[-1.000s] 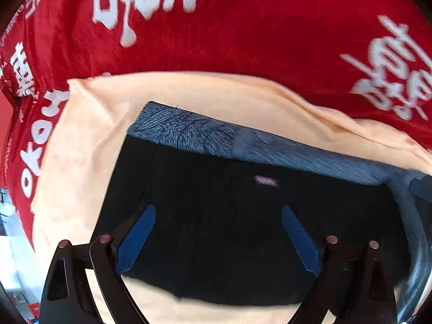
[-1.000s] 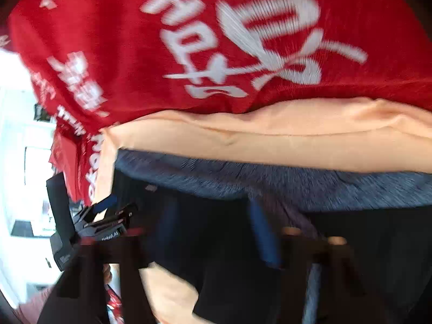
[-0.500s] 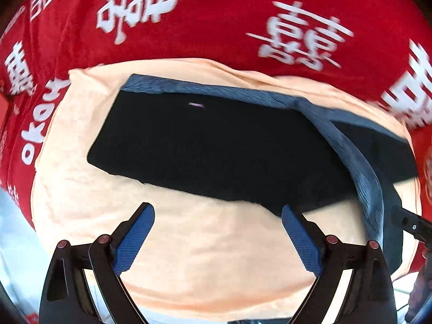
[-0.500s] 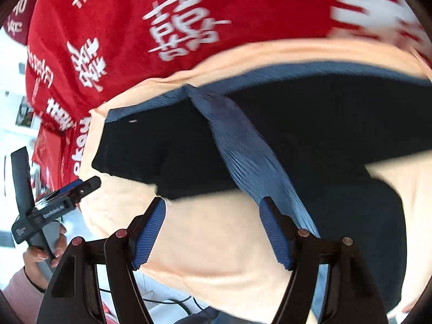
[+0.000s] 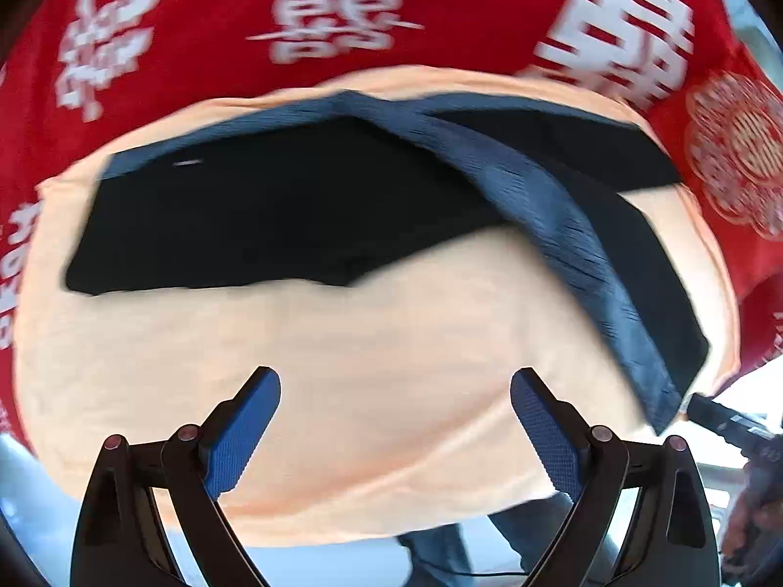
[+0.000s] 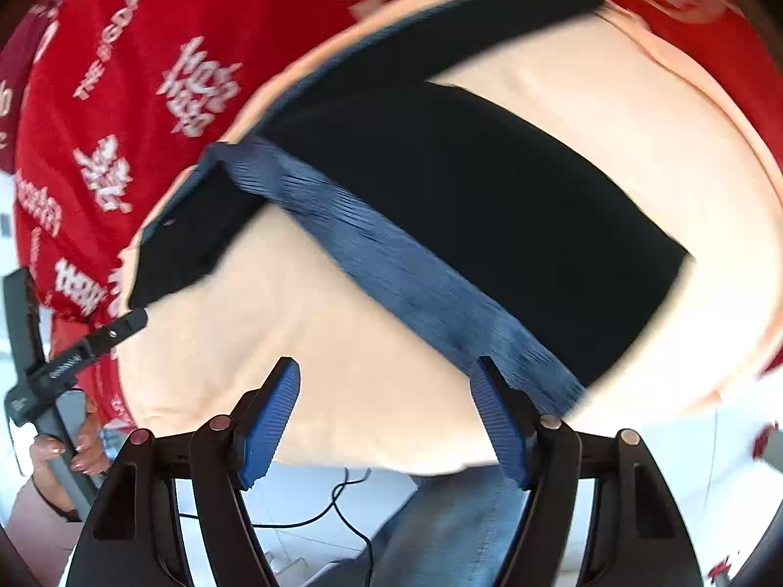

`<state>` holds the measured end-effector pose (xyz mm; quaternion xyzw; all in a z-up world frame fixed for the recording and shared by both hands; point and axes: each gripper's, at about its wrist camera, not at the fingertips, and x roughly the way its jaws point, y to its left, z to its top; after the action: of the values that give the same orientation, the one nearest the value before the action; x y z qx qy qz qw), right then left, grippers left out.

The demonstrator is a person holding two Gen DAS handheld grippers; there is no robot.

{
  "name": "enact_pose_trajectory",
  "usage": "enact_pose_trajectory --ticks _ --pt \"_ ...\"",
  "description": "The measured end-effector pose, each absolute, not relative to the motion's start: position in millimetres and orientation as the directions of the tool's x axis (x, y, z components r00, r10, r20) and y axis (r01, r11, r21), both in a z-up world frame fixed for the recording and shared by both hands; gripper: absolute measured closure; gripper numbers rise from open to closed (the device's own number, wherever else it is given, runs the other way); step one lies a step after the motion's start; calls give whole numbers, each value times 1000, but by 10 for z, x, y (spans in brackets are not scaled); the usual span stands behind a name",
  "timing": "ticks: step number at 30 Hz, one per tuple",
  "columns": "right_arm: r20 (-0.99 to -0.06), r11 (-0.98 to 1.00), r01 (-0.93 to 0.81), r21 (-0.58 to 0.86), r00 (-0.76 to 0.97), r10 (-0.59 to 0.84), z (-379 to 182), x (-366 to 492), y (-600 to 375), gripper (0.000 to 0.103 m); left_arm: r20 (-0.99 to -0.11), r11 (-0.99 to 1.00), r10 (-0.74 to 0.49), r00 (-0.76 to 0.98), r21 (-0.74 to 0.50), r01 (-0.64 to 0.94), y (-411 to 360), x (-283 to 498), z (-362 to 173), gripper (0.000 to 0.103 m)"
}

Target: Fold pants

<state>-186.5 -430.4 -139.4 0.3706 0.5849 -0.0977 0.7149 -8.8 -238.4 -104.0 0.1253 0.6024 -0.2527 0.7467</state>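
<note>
Black pants with blue-grey waistband lie spread on peach cloth over red printed cover. Left claw wide open, empty, above bare peach cloth. Right claw wide open, empty, near waistband end

Ahead of left gripper: pants on cloth, tablecloth beyond; legs spreading left and right.

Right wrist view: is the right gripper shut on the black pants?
No: the right gripper is open above the peach cloth, with the black pants lying beyond its fingertips.
</note>
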Motion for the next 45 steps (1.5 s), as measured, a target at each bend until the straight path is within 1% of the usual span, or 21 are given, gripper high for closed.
enact_pose_trajectory --ticks 3,7,11,12,13,14,15,19,21,22,24,25,28,33,35,39,41,43,44,45 --pt "-918 682 615 396 282 278 -1503 -2093 -4435 28 -959 809 -268 96 -170 562 -2796 -206 -1164 7" --pt "-919 639 660 395 269 290 -1750 -2354 -4630 28 -961 785 -262 89 -158 599 -3317 -325 -1388 7" --pt "-877 578 663 476 308 368 -2008 -2497 -4769 28 -966 775 -251 61 -163 610 -3660 -386 -1593 7" --pt "-861 569 651 503 324 391 -2028 -2495 -4773 32 -968 772 -245 60 -158 615 -3720 -410 -1630 7" --pt "-838 557 630 541 346 422 -2042 -2481 -4771 40 -970 769 -236 57 -150 622 -3783 -430 -1667 7" --pt "-813 551 603 577 364 454 -2048 -2457 -4758 53 -972 764 -230 54 -146 628 -3825 -454 -1699 7" --pt "-803 554 585 592 370 467 -2045 -2436 -4745 58 -973 761 -223 53 -140 633 -3867 -477 -1728 7" --pt "-778 555 548 626 388 494 -2073 -2404 -4747 60 -979 750 -198 41 -124 650 -4002 -558 -1821 7" --pt "-771 541 557 630 365 521 -2186 -2375 -4761 59 -982 748 -187 34 -119 652 -4041 -582 -1854 7" --pt "-770 536 564 628 351 533 -2231 -2355 -4770 61 -984 747 -178 32 -113 655 -4074 -598 -1869 7" --pt "-749 512 566 646 343 567 -2214 -2302 -4819 100 -987 753 -153 56 -80 653 -4117 -614 -1826 7" --pt "-733 498 555 666 365 574 -2135 -2282 -4858 100 -985 756 -157 71 -74 651 -4125 -611 -1769 7" --pt "-696 506 479 717 450 560 -1630 -2038 -5122 100 -977 762 -177 119 -59 645 -4149 -555 -1512 7" --pt "-684 605 355 713 540 491 -917 -1395 -5793 100 -963 793 -192 190 -38 608 -4155 -289 -1100 7" --pt "-692 645 329 690 562 453 -769 -1156 -6137 100 -958 811 -183 219 -21 585 -4136 -155 -1001 7" --pt "-717 670 362 648 586 377 -753 -439 -6805 99 -953 839 -161 256 4 544 -4034 132 -929 7" --pt "-752 698 387 602 570 332 -802 -119 -7022 96 -952 853 -139 274 25 522 -4097 294 -1007 7" --pt "-791 744 391 542 537 293 -859 161 -7102 96 -948 870 -126 293 37 492 -4156 460 -1113 7" --pt "-825 775 397 491 498 267 -940 332 -7119 96 -946 877 -121 301 40 478 -4210 532 -1160 7" --pt "-845 789 401 465 469 259 -993 394 -7154 86 -945 882 -116 305 43 469 -4254 606 -1200 7"
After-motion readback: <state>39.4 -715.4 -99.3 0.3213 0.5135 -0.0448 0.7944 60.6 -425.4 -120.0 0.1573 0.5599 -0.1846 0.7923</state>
